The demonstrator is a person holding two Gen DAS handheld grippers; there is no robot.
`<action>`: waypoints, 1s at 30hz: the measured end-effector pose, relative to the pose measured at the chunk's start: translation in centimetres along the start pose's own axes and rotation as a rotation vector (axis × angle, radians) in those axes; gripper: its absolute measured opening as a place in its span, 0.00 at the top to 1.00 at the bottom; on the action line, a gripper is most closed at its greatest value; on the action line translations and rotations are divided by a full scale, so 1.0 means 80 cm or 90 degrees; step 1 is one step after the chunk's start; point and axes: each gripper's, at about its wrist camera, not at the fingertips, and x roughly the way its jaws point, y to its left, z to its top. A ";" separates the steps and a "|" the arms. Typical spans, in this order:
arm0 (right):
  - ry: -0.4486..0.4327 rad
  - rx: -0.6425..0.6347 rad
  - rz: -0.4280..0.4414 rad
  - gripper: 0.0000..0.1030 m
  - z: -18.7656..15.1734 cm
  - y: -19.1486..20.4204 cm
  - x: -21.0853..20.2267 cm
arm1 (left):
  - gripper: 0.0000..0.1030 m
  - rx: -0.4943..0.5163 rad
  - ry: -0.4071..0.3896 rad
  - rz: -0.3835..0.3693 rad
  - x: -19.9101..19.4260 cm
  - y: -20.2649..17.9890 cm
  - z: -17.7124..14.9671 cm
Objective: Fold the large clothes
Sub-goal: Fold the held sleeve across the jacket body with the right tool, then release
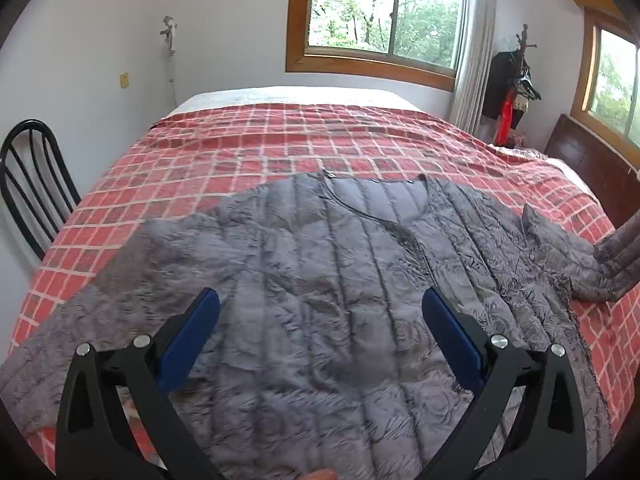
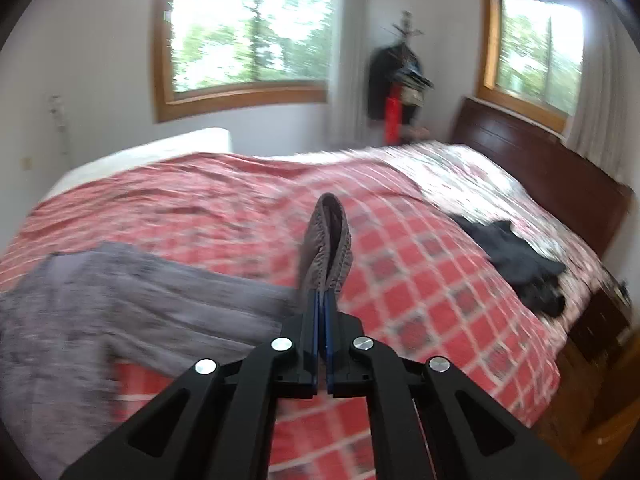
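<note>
A grey quilted jacket (image 1: 340, 280) lies spread front-up on the red checked bedspread (image 1: 280, 140), collar toward the far side. My left gripper (image 1: 320, 308) hovers open over its lower middle, blue pads wide apart with nothing between them. The jacket's right sleeve (image 1: 616, 264) is lifted off the bed at the right edge. In the right wrist view my right gripper (image 2: 322, 294) is shut on that sleeve's cuff (image 2: 328, 236), which sticks up beyond the fingertips. The jacket body (image 2: 120, 292) lies below and to the left, blurred.
A black metal chair (image 1: 32, 184) stands at the bed's left side. A dark garment (image 2: 524, 260) lies on the bed near the wooden headboard (image 2: 540, 168). A coat stand (image 1: 516, 88) with clothes is in the corner between two windows.
</note>
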 end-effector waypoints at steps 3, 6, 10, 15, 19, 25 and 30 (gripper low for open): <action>-0.012 -0.036 0.051 0.98 0.020 0.066 -0.023 | 0.03 -0.012 0.001 -0.004 -0.015 0.017 0.006; -0.018 -0.063 0.097 0.98 0.034 0.125 -0.037 | 0.03 -0.014 0.001 -0.006 -0.027 0.029 0.010; -0.014 -0.106 0.161 0.98 0.048 0.223 -0.047 | 0.03 -0.012 -0.007 -0.007 -0.043 0.042 0.013; 0.023 -0.167 0.213 0.98 0.021 0.328 -0.027 | 0.03 -0.025 -0.002 -0.014 -0.047 0.062 0.014; 0.064 -0.208 0.232 0.98 -0.026 0.405 0.009 | 0.03 -0.027 0.006 -0.021 -0.042 0.069 0.016; 0.119 -0.241 0.236 0.91 -0.089 0.460 0.071 | 0.03 -0.033 0.016 -0.031 -0.024 0.073 0.020; 0.121 -0.251 0.253 0.62 -0.106 0.464 0.076 | 0.03 -0.031 0.035 -0.031 -0.005 0.072 0.010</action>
